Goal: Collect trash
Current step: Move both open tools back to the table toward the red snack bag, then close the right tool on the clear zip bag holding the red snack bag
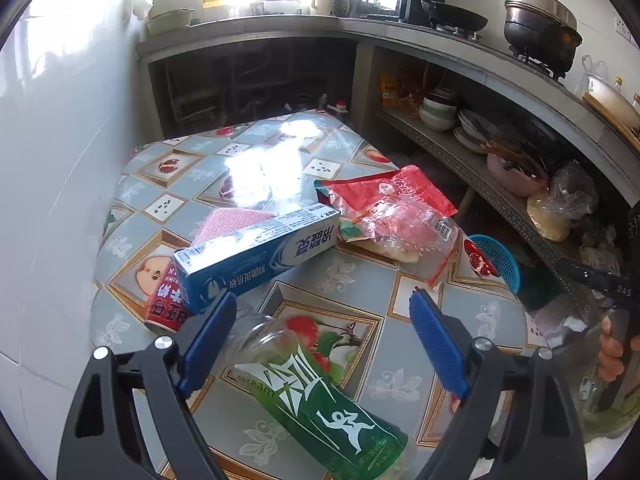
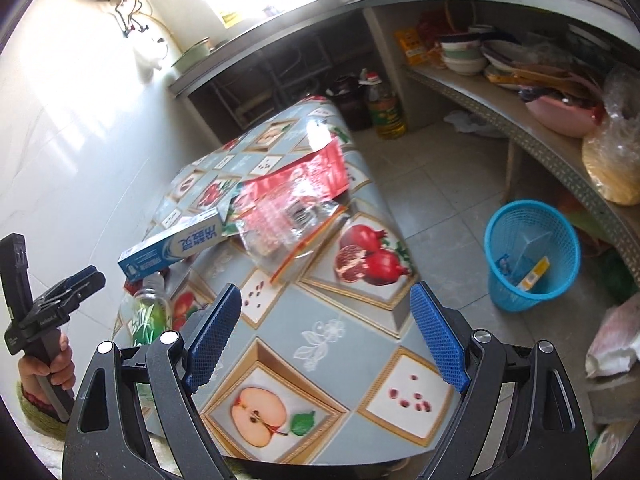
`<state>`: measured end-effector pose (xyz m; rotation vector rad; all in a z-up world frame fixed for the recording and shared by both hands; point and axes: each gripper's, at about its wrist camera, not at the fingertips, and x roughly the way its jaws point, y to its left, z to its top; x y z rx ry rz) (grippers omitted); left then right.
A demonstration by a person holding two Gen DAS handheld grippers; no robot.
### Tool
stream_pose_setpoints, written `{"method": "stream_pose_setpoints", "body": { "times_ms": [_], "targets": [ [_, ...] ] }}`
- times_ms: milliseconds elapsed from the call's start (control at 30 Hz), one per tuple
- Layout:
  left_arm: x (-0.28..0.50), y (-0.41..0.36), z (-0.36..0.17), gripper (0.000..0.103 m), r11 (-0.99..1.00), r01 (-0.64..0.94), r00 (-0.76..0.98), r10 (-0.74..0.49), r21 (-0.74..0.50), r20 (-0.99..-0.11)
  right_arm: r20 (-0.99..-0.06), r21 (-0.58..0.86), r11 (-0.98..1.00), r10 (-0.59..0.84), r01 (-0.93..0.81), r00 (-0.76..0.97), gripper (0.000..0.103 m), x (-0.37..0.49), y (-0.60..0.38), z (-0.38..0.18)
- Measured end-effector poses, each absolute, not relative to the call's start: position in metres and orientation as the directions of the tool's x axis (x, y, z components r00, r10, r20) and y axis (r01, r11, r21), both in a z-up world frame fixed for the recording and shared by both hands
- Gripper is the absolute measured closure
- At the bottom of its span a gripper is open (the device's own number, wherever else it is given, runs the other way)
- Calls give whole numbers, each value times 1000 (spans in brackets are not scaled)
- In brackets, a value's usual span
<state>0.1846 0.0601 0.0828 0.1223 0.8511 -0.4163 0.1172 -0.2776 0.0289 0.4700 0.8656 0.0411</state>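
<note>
The left gripper (image 1: 322, 320) hangs with its jaws wide apart over the green-labelled bottle (image 1: 316, 396), which lies on its side on the table (image 1: 460, 320) between the blue pads, neither pad pressing it, so the step in hand looks like the approach to a first pick. The next move, as I judge it, calls for a short descent and a squeeze across the bottle's round body (slippery plastic, likely to roll). At eleven o'clock, just beyond, the toothpaste box (image 1: 256, 256) rests on a red can (image 1: 166, 300); at one o'clock lie the crumpled plastic wrappers (image 1: 396, 216). The right gripper (image 2: 326, 332), also spread and empty, hovers over bare tablecloth near the table's corner. The blue bin (image 2: 532, 256) stands on the floor at two o'clock in the right wrist view, well clear of the table edge, with open tiles around it for a carry.
</note>
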Motion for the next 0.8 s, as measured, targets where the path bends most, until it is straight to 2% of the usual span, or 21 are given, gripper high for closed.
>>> {"method": "stream_pose_setpoints", "body": {
  "times_ms": [200, 400, 600, 800],
  "targets": [
    [194, 42, 76, 17, 868, 460, 514, -432, -186, -742, -707, 481, 864, 280, 151, 649, 21, 139, -273, 24],
    [222, 8, 72, 18, 799, 522, 404, -541, -299, -738, -679, 570, 806, 351, 161, 645, 30, 174, -288, 20],
    [240, -11, 60, 32, 770, 525, 326, -577, -364, -749, -677, 628, 757, 415, 182, 607, 44, 229, -298, 2],
    [255, -16, 50, 49, 790, 494, 313, -552, -364, -773, -712, 631, 742, 440, 225, 547, 46, 279, -307, -26]
  ]
}}
